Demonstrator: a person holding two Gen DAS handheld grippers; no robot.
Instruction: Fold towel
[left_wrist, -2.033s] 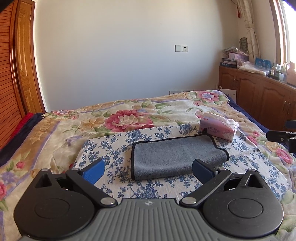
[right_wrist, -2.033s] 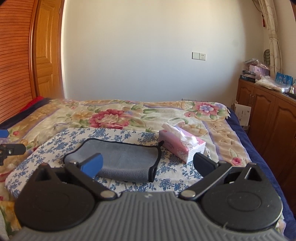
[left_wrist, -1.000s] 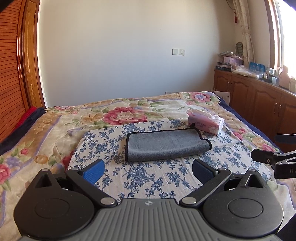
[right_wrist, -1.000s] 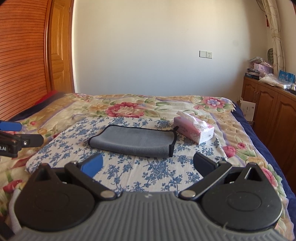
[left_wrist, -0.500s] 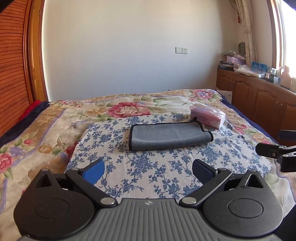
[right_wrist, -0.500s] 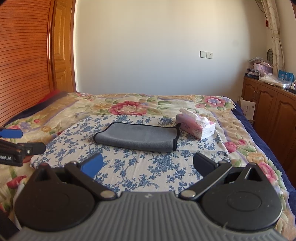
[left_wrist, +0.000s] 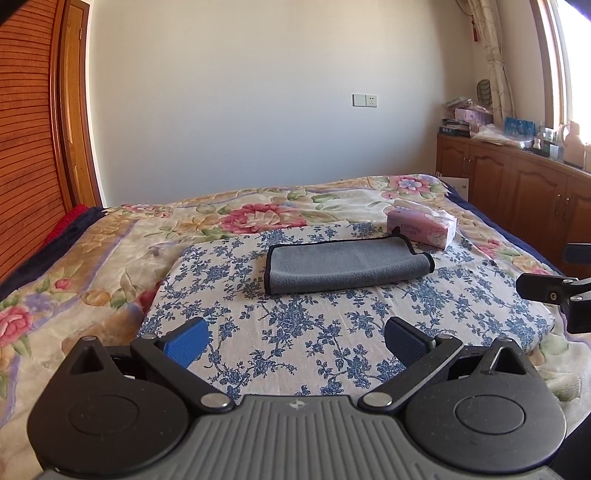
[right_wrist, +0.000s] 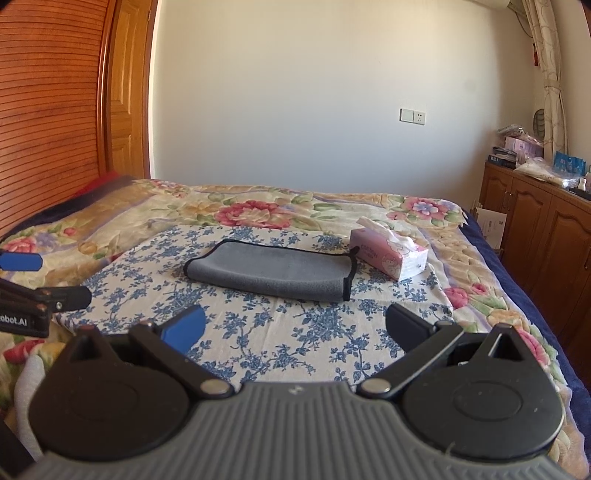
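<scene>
A grey towel with black trim (left_wrist: 345, 266) lies folded flat on a blue-flowered cloth (left_wrist: 295, 325) on the bed. It also shows in the right wrist view (right_wrist: 273, 271). My left gripper (left_wrist: 295, 338) is open and empty, held back from the towel over the near part of the cloth. My right gripper (right_wrist: 293, 326) is open and empty, likewise short of the towel. Each gripper shows at the edge of the other's view, the right one (left_wrist: 554, 286) and the left one (right_wrist: 40, 291).
A pink tissue box (left_wrist: 421, 227) sits just right of the towel, also in the right wrist view (right_wrist: 388, 254). The floral bedspread (left_wrist: 92, 258) surrounds the cloth. Wooden cabinets (left_wrist: 517, 184) line the right wall; a slatted wooden door (right_wrist: 48, 110) stands at left.
Both grippers have pulled back from the towel, which now looks smaller and farther away. The towel lies unchanged. Both stay open.
</scene>
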